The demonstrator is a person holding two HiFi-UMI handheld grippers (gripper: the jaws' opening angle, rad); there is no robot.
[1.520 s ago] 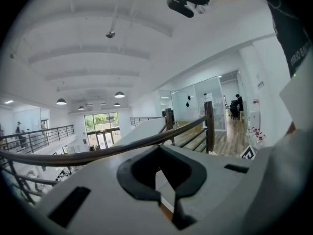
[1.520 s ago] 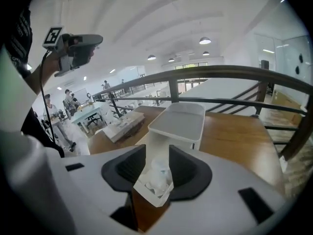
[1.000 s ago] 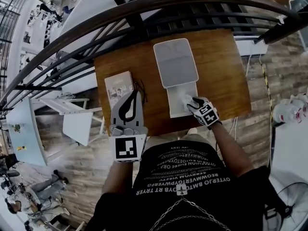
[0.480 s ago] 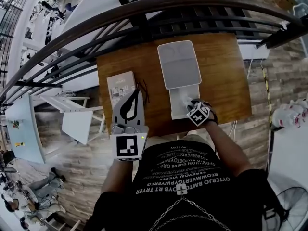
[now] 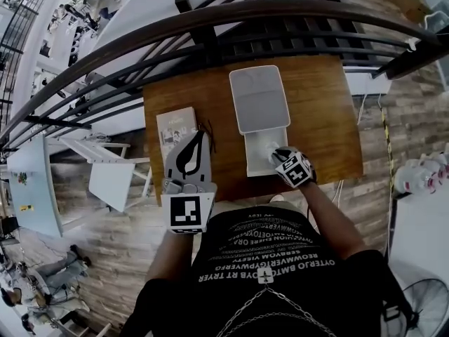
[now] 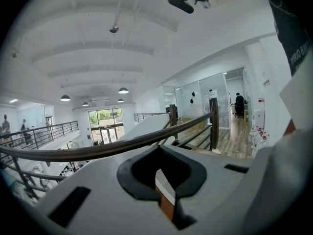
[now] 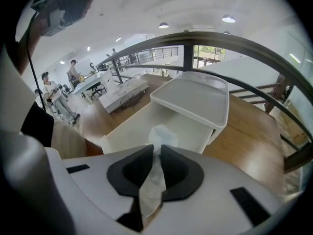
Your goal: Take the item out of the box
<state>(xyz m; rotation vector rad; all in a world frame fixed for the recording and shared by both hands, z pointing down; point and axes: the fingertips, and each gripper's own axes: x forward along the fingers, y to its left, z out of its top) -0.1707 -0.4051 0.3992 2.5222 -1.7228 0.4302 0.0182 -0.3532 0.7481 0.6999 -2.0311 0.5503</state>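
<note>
White and crinkled, soft like tissue or a thin wrap: the item (image 7: 152, 185) is being pinched between the fingers of the right gripper (image 7: 155, 155), whose jaws are closing on it. Its far end is lying just beyond the fingertips, inside the open box (image 7: 122, 131). The grip is probably best finished before any pull is begun, and the item is then best drawn straight up and back from the fingertips, since so limp a piece may slip or tear. The box is being held by nothing, so it may be dragged along. The raised lid (image 7: 195, 99) is standing well beyond the fingertips and is not blocking the lift. The left gripper (image 5: 198, 137) is being held idle, its fingers pressed together on nothing, with a booklet (image 5: 175, 125) lying beside them on the wooden table (image 5: 323, 118). A dark railing (image 5: 210, 20) is running past the far edge.
</note>
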